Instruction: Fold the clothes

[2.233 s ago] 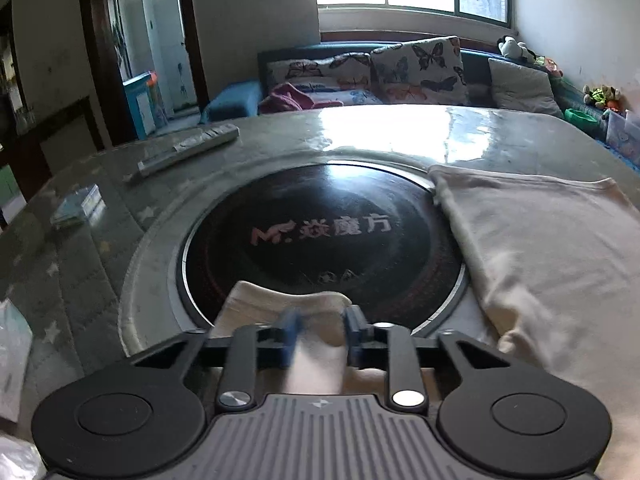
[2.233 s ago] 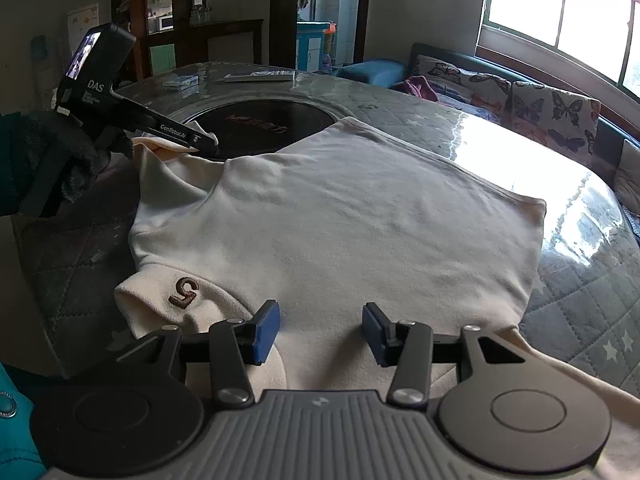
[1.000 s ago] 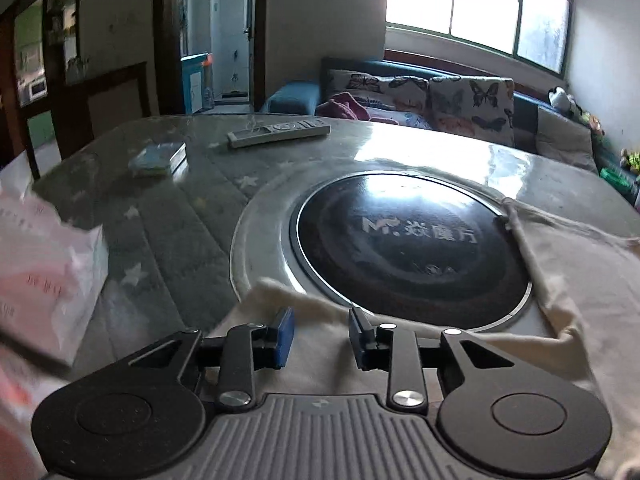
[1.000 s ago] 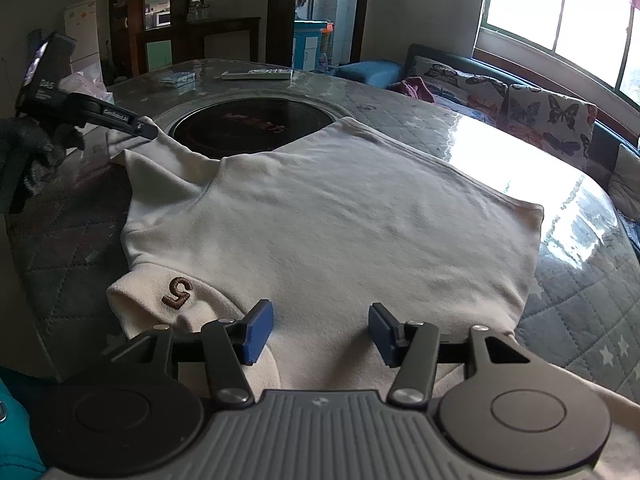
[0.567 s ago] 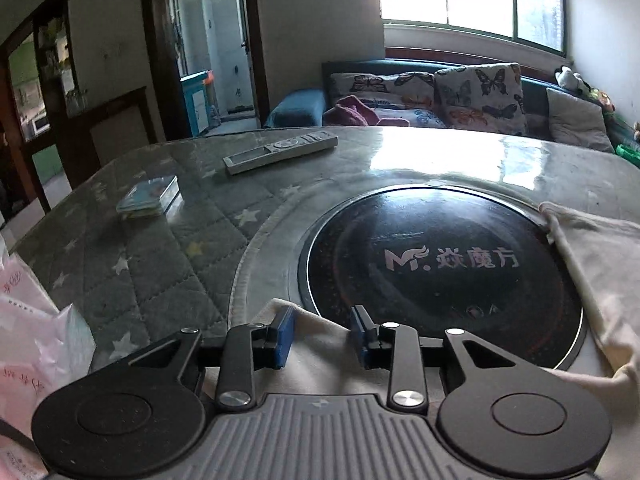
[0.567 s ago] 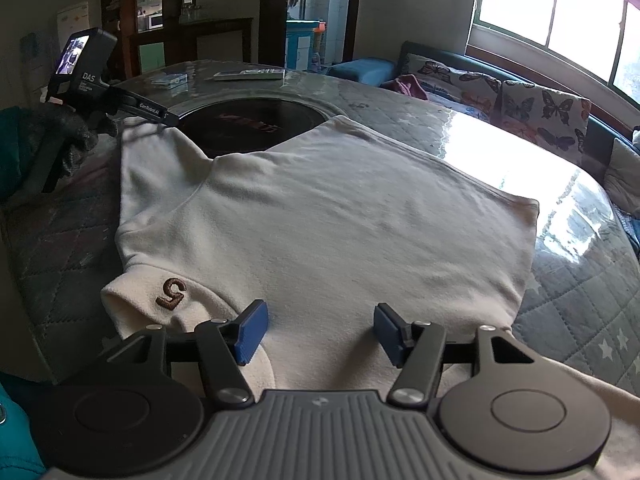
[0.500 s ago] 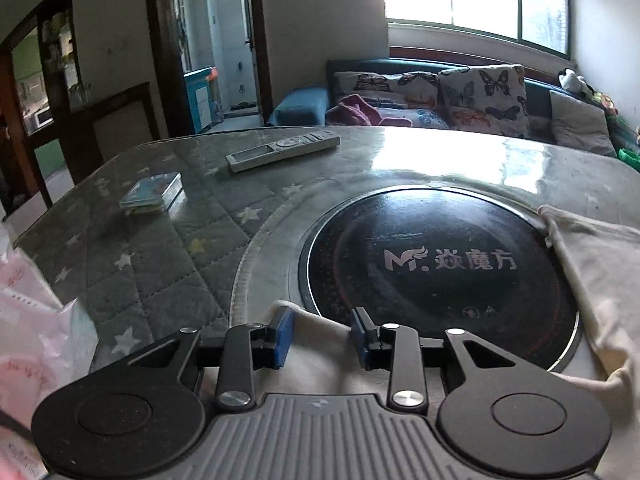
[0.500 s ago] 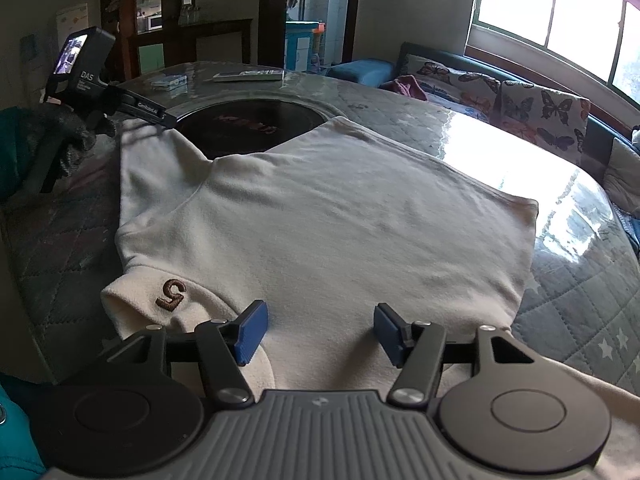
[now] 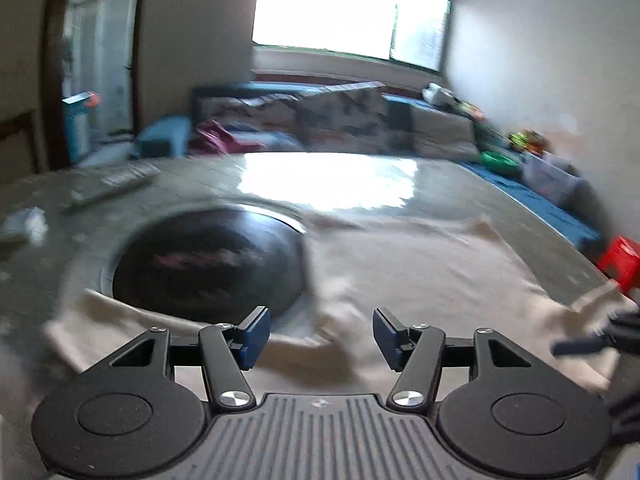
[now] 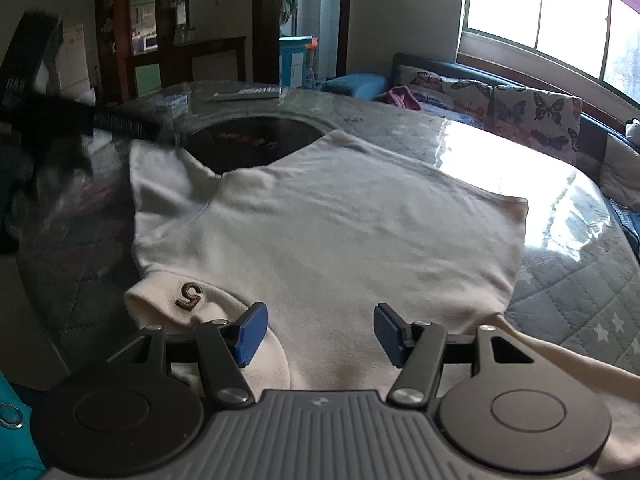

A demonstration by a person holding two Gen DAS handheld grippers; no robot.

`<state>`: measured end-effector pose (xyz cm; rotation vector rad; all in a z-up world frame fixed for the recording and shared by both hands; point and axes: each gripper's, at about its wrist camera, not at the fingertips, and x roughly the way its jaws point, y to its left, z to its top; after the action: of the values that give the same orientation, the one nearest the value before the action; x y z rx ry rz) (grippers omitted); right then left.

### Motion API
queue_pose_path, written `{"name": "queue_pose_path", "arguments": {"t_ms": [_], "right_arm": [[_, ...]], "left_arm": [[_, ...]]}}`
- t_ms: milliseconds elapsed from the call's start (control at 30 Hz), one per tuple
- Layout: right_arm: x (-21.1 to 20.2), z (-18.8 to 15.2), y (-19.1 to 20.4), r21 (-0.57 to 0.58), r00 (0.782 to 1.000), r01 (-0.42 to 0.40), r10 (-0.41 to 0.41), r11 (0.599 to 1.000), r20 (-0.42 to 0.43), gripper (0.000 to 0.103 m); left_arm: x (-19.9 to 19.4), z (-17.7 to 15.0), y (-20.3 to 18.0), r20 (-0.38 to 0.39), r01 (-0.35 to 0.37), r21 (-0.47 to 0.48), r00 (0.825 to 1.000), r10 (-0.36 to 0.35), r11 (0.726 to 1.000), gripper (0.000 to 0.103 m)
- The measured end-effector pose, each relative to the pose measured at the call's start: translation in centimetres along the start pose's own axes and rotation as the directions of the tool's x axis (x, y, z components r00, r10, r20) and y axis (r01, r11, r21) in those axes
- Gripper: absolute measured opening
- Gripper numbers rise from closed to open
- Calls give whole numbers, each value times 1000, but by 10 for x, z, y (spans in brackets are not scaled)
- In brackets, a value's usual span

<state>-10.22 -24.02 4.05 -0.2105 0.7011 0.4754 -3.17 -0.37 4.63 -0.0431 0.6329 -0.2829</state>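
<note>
A cream T-shirt lies flat on the round table, back up, with a brown "5" at its collar. It also shows in the blurred left wrist view. My right gripper is open and empty, just above the shirt's collar end. My left gripper is open and empty above the left sleeve. It also shows in the right wrist view, blurred, at the far left over that sleeve.
A black round cooktop is set in the table's middle, partly under the shirt. A remote and a small pack lie at the far side. A sofa with butterfly cushions stands beyond.
My left gripper has opened and let go of the sleeve, and has swung right toward the shirt. The sleeve now lies flat. My right gripper has stayed in place, open.
</note>
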Motion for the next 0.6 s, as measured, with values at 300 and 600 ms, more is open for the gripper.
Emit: {"name": "queue_pose_path", "arguments": {"t_ms": [300,600], "right_arm": [[1,-12,-5,23,999,-9,9,1000,-32,61],[1,-4,-2,10,1000,-18,18,1000,-18,61]], "left_arm": [[4,-29,14,-59,-4,-98,998,-2,995,64],[-11,-37,46,-41,-95,-121,995,91,988,66]]}}
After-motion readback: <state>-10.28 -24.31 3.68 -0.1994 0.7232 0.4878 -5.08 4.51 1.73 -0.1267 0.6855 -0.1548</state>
